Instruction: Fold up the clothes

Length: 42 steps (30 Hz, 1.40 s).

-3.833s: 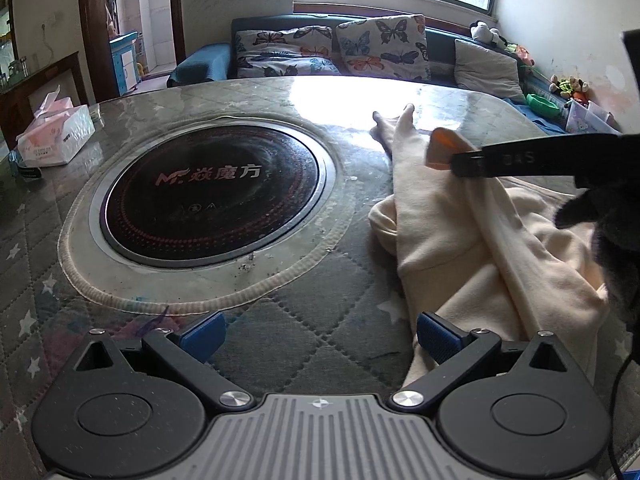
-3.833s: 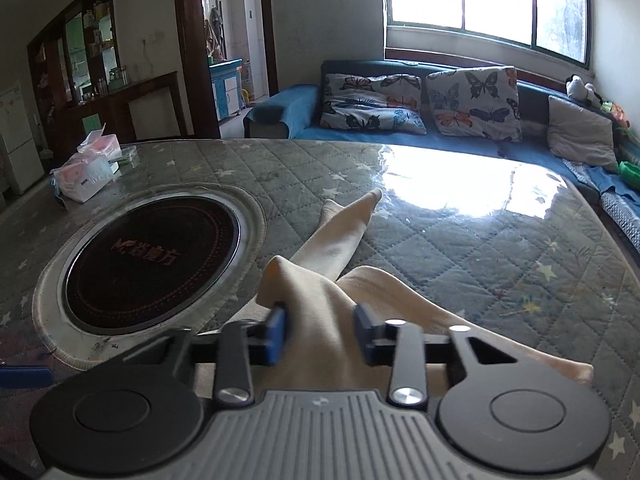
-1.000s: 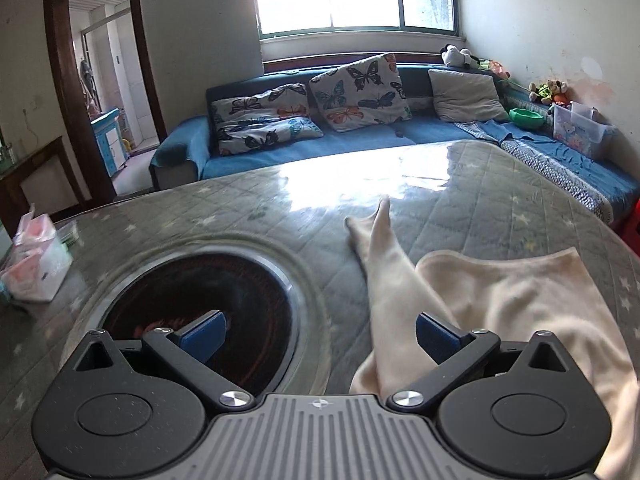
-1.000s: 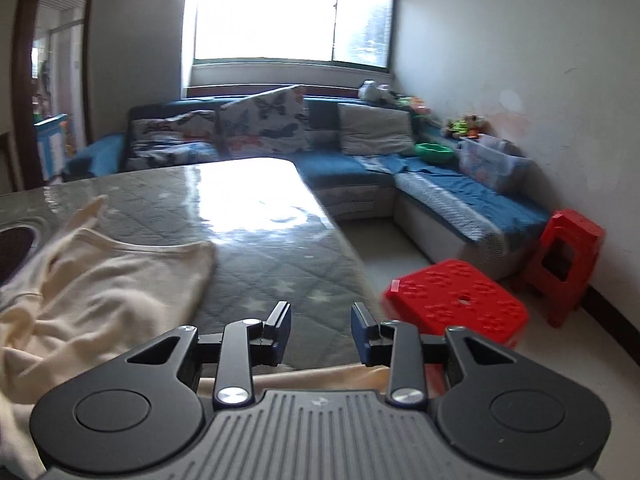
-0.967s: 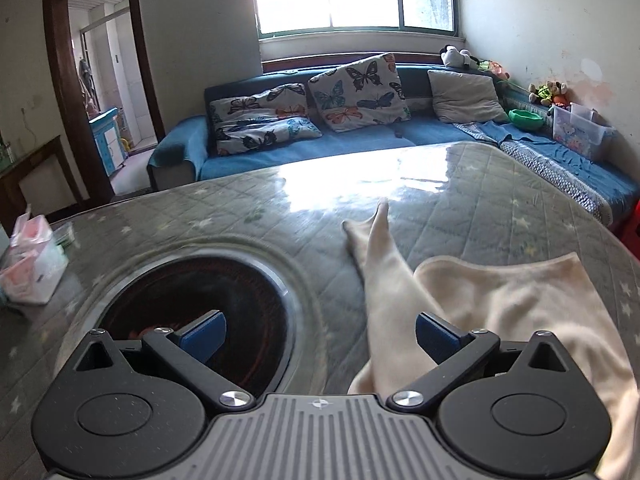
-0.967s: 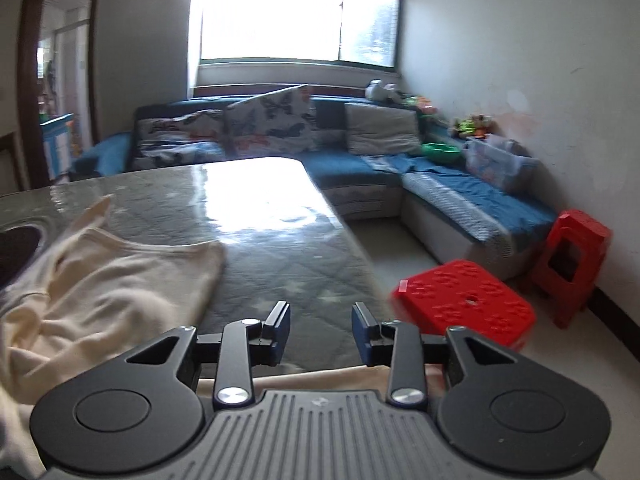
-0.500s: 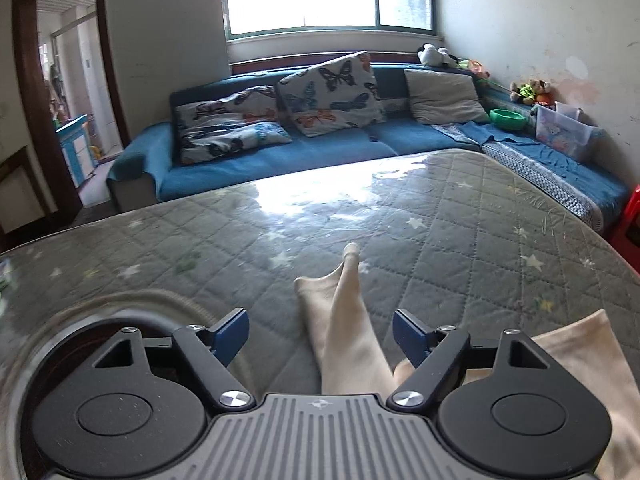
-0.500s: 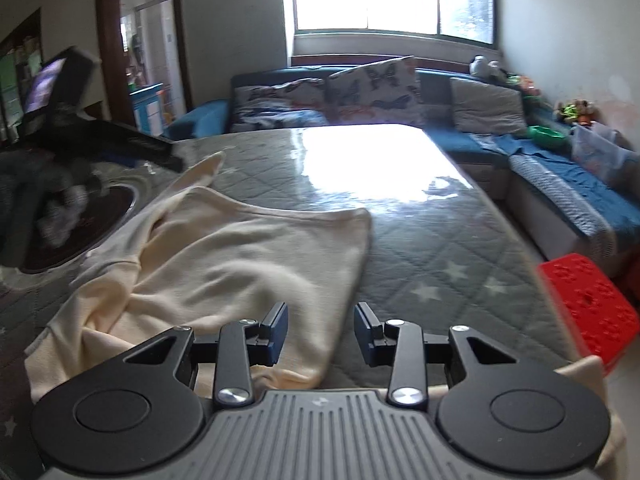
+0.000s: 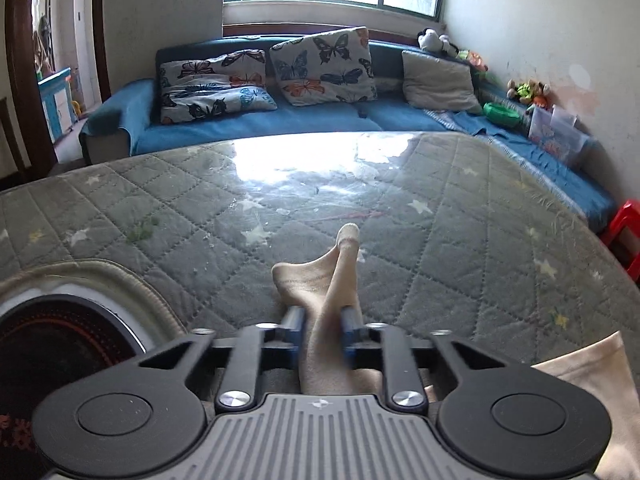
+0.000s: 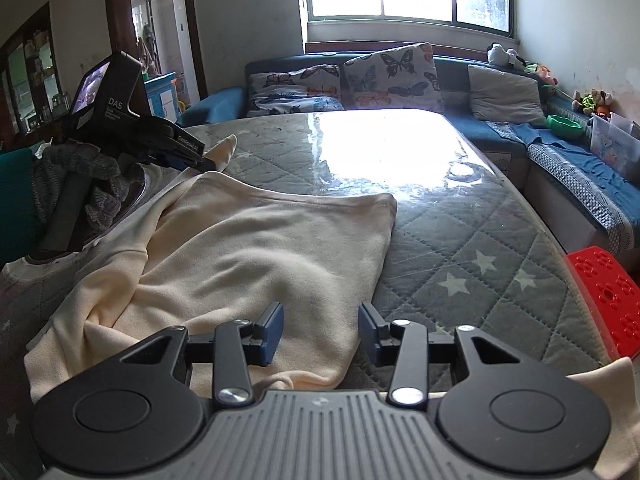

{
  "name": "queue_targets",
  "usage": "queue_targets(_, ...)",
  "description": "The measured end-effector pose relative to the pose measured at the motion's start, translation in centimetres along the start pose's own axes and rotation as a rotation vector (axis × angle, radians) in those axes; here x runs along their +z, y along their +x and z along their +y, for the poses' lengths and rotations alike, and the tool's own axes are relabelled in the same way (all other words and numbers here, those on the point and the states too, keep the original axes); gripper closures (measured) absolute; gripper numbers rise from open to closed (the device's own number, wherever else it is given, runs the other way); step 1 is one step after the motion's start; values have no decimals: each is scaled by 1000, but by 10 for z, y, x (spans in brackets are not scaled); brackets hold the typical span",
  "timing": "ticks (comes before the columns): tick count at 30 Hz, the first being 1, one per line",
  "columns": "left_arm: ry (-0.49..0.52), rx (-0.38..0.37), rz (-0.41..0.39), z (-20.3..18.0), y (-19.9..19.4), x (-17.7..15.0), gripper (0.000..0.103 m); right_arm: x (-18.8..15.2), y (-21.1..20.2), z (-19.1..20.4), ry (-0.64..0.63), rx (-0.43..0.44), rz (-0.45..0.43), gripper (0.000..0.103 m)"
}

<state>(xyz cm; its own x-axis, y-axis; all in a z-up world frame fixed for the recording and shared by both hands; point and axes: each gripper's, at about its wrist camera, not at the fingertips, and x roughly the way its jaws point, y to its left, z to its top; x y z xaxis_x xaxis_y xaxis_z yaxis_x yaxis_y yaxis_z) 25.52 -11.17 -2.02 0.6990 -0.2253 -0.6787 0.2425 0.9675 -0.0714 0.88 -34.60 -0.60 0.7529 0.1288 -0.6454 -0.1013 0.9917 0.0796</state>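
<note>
Left wrist view: the left gripper is clenched on the cream garment's sleeve, near the middle of the quilted table. If pulled hard, the thin sleeve may slip out.

Right wrist view: the right gripper hangs released over the garment near the table's right edge; cloth overhanging there may slide off. A sofa lies beyond.

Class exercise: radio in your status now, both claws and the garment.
Left claw shut on sleeve. Right claw open over shirt hem. Nothing in the way.
</note>
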Motion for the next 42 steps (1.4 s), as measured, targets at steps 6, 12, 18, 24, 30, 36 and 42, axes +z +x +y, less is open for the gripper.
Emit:
queue_targets(6,-14,41,-100,16,-42,0,94,0,-2,2,-7,-11,0,61)
queue_targets(12,-121,90,-196,61,-116,-6,95,-3,-4,9,-19,-7,-6,61)
queue_targets(18,-237,127,-291,105,-200,-37,95,-5,-8,16,-33,7,-12,61)
queue_targets(24,-334,196,-289,140,-263,-94,96,-8,-13,22,-68,5,2,60)
queue_targets(30,-429,296,-198,172,-284,-147,96,-16,-15,28,-115,24,47,57)
queue_targets(36,-443,323,-30,179,-265,-173,87,-19,-20,32,-154,36,63,55)
queue_targets(42,-352,280,-48,155,-263,-161,69,-10,-24,32,-154,35,36,55)
